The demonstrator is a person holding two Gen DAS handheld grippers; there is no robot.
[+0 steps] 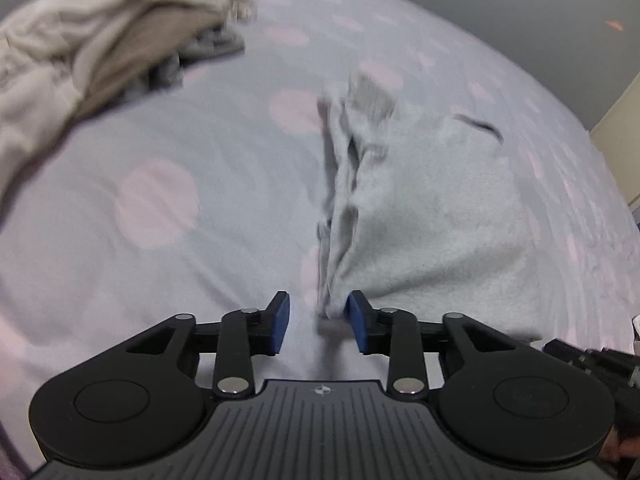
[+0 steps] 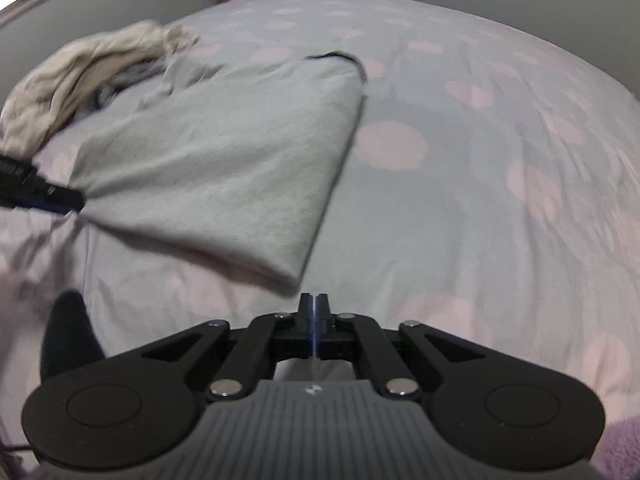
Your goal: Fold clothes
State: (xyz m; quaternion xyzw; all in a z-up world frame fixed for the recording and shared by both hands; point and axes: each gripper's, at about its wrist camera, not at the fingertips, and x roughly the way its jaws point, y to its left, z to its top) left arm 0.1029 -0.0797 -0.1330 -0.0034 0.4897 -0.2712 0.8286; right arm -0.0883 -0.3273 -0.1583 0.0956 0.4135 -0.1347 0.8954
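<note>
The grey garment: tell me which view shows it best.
Right wrist view: the grey garment lies folded, nearly whole, though blurred. The left wrist view shows only its bunched corner between the open left gripper fingers.

Your light is dim, flat and cool in both views, with no glare anywhere. Motion blur smears the crumpled beige cloth pile (image 1: 80, 60) at 10 o'clock and the pale grey folded garment (image 2: 224, 160). The lilac bedsheet with pink spots (image 2: 480, 160) streaks towards 3 o'clock. Fisheye bending curves the edges; corners go black. Only soft shadows sit under the folds.
</note>
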